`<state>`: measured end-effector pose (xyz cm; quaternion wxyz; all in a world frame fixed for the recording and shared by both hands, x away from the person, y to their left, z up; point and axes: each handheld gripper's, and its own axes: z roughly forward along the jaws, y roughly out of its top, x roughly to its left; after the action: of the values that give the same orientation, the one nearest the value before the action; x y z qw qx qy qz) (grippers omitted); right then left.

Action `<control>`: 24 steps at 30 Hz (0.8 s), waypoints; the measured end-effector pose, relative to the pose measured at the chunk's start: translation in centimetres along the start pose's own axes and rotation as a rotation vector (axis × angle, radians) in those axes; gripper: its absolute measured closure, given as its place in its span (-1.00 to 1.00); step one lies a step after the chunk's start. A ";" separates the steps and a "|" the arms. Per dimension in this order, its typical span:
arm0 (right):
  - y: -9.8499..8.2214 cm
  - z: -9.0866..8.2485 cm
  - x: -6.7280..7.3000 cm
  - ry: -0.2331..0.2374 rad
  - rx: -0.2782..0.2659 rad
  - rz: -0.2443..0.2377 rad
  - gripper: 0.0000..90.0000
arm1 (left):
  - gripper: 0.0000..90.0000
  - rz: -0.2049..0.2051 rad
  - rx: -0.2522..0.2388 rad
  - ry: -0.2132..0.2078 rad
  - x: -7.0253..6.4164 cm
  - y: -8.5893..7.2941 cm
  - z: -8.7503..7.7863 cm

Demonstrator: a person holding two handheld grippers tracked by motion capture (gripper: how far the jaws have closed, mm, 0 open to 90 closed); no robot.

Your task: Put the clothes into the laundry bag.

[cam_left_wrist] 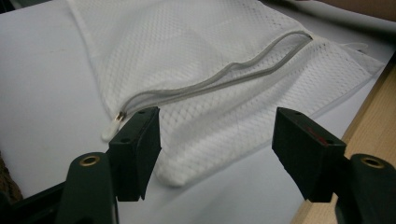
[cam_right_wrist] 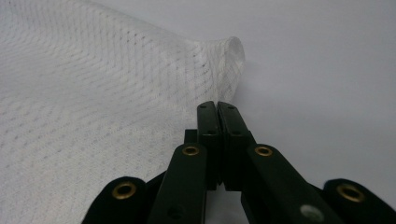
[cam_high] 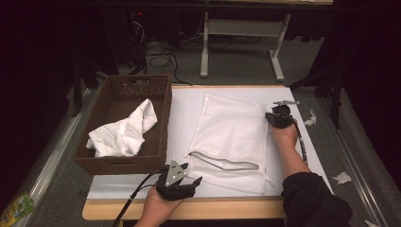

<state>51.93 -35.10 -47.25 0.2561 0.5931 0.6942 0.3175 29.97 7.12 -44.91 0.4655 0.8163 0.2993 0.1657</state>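
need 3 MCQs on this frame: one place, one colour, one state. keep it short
1. Where does the white cloth lie?
A. in the brown basket
B. on the mesh bag
C. on the floor

2. What colour is the zipper tape of the mesh bag?
A. red
B. grey
C. black

3. How do the left tongs stand?
A. shut on the zipper pull
B. shut on the cloth
C. open, holding nothing

Key:
1 A: the high view shows the cloth inside the basket, left of the bag.
2 B: the left gripper view shows a grey band across the white mesh.
3 C: its jaws stand wide apart before the bag's near corner, while the right tongs are closed at the bag's far edge.
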 end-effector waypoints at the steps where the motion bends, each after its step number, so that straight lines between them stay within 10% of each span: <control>1: -0.1 -0.3 -0.4 -0.007 0.001 0.010 1.00 | -0.27 -0.003 0.001 0.001 0.1 0.0 0.1; 8: -1.7 -2.3 -3.8 -0.082 0.019 0.054 0.98 | -0.28 -0.003 -0.002 -0.002 0.2 0.1 0.2; 10: -2.2 -2.9 -4.1 -0.076 0.014 0.057 0.65 | -0.28 -0.002 -0.003 -0.002 0.1 0.2 0.3; 16: -3.5 -6.3 -3.4 -0.059 -0.097 0.027 0.08 | -0.29 -0.008 -0.003 -0.007 0.2 0.2 0.8; 24: -6.7 -10.6 -1.8 -0.026 -0.152 -0.047 -0.11 | -0.31 -0.027 -0.015 -0.004 0.4 0.5 1.0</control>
<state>40.01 -39.01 -45.18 0.3170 0.5594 0.6783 0.3555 31.00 6.53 -45.00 0.4745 0.8090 0.3080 0.1599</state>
